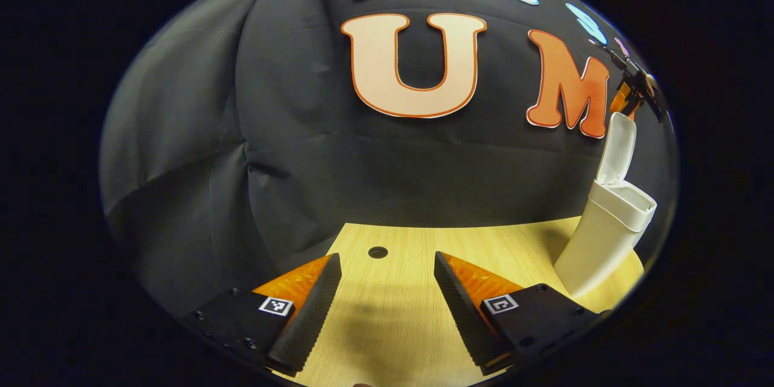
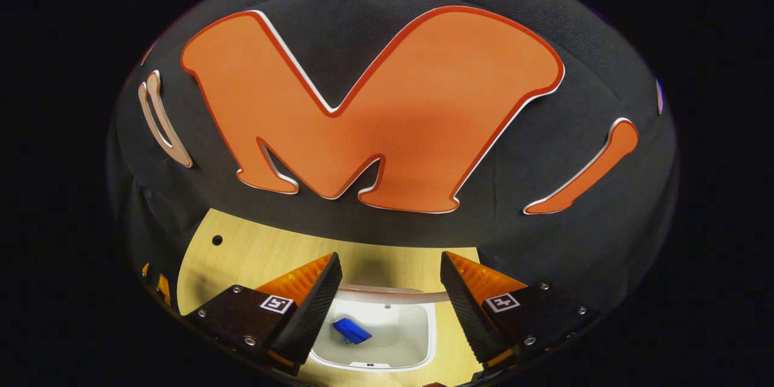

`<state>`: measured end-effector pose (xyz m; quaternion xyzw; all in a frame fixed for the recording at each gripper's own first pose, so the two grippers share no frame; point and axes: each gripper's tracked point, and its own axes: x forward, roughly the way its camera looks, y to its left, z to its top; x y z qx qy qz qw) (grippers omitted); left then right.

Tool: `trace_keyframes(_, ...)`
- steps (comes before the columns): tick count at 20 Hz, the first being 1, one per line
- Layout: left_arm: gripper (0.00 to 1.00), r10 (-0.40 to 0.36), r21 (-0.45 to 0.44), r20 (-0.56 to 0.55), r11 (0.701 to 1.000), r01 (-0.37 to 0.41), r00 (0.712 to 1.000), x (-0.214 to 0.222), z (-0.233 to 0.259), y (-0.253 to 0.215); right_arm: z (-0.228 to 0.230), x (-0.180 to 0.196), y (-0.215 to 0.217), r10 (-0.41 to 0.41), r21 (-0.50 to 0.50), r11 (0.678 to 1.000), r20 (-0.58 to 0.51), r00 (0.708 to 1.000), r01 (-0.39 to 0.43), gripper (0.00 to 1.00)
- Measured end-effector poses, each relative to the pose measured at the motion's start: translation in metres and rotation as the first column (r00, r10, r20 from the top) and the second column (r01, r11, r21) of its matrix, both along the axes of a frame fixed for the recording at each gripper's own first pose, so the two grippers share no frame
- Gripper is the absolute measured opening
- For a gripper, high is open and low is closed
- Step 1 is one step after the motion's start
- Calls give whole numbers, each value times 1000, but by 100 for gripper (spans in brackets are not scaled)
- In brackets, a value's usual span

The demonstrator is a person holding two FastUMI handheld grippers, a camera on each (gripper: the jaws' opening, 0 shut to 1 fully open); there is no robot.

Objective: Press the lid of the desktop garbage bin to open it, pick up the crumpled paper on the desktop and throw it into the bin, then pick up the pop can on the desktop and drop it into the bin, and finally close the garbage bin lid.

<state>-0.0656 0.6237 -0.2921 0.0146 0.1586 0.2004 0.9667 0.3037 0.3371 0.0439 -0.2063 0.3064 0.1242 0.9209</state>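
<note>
Your left gripper (image 1: 387,290) hovers low over the table (image 1: 393,326) to the left of the bin (image 1: 604,242), fingers spread wide and holding nothing. The bin stands on the table with its lid (image 1: 620,148) raised upright. Your right gripper (image 2: 390,296) hangs above the open bin (image 2: 417,338), fingers wide and empty. A blue object (image 2: 352,330), possibly the can, lies inside the bin. Paper: cannot tell.

My left tool (image 1: 387,290): fingers apart, holding nothing, over the bench (image 1: 393,326).
Bin (image 1: 604,242): on the bench to my right, lid (image 1: 618,148) standing up.
</note>
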Motion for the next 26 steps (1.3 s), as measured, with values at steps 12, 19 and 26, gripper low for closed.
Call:
trace_keyframes(12, 98, -44, 6, 17, 999, 44, 999, -14, 11, -11, -45, -64, -28, -14, 49, 999, -114, 993, 20, 100)
trace_keyframes(19, 98, -62, 25, 16, 998, 61, 998, -35, 17, -12, -90, -101, -51, -43, 49, 997, -143, 989, 51, 100)
trace_keyframes(26, 98, -76, 33, -3, 997, 76, 997, -57, 15, -18, -135, -128, -65, -78, 89, 992, -164, 983, 93, 100)
